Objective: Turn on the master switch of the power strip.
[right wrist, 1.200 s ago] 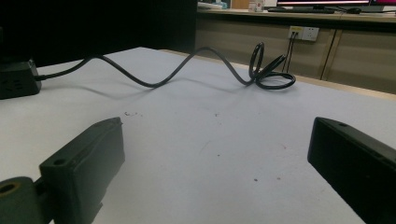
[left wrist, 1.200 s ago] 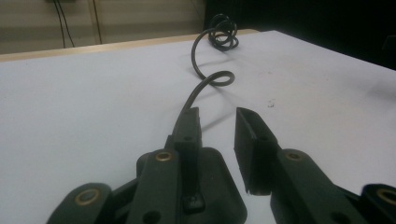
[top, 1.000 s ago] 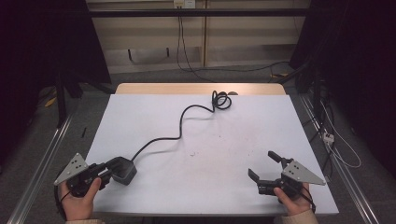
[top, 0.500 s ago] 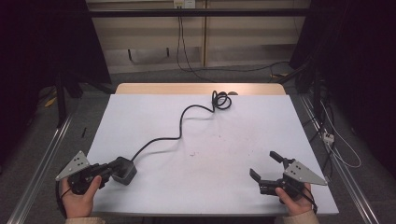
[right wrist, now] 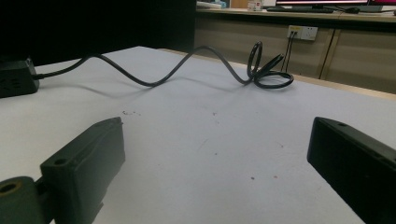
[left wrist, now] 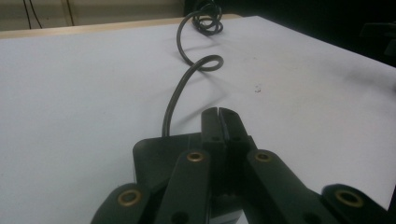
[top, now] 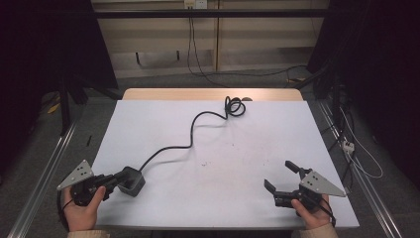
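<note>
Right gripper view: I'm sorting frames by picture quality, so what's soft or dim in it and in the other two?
Right gripper view: the near claw blurs, while the cable is sharper and casts a soft shadow. Left gripper view: dim, the closed claw nearly merges with the black box. High view: the white table is evenly lit without glare, its surroundings dark.

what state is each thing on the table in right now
left gripper: jaws shut, resting over the black box.
right gripper: jaws open, holding nothing.
small black plastic box: flat on the white table, cable attached.
black cable: loose, curving, coiled at its far end.
</note>
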A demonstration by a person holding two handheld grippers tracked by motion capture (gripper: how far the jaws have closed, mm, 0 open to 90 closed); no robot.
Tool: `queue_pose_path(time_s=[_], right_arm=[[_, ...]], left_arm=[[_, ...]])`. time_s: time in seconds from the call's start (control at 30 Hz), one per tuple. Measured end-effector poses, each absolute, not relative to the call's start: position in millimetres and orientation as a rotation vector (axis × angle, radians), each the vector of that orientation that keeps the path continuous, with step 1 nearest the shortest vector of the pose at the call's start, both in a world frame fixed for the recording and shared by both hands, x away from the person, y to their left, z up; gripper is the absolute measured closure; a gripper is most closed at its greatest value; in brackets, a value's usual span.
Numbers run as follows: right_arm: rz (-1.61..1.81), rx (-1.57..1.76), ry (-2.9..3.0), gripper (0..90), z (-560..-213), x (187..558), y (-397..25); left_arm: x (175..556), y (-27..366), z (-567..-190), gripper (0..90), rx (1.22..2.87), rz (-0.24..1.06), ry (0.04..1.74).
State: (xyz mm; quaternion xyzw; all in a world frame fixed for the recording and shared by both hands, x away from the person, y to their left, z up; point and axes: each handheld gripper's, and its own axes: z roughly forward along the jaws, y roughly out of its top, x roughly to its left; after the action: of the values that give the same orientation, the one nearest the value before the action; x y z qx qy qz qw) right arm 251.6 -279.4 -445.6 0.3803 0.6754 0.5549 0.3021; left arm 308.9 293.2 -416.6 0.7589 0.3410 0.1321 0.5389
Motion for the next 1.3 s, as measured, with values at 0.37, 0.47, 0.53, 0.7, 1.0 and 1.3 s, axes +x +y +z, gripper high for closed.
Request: queue_pose_path(time_s=[0.37,0.47,0.53,0.7,1.0,1.3], right_arm=[[1.475,1.007,1.786,3.3,-444.8,253.7,-278.9],[1.473,1.001,1.791,3.4,-444.9,255.1,-277.9],[1.476,0.996,1.793,3.4,-444.8,255.6,-277.2],[1.480,0.992,1.797,3.4,-444.6,256.8,-275.8],[1.479,0.989,1.800,3.4,-444.6,257.5,-275.4],[1.477,0.990,1.801,3.4,-444.6,257.5,-275.5]], left_arm=[[309.1,297.2,-418.3,90.0,1.832,0.322,0.827],[307.5,300.4,-417.9,90.0,1.835,0.327,0.832],[306.7,300.7,-418.0,90.0,1.835,0.324,0.833],[306.3,302.3,-419.9,90.0,1.841,0.316,0.835],[306.2,302.2,-421.4,90.0,1.842,0.309,0.844],[307.2,303.0,-423.3,90.0,1.852,0.307,0.846]])
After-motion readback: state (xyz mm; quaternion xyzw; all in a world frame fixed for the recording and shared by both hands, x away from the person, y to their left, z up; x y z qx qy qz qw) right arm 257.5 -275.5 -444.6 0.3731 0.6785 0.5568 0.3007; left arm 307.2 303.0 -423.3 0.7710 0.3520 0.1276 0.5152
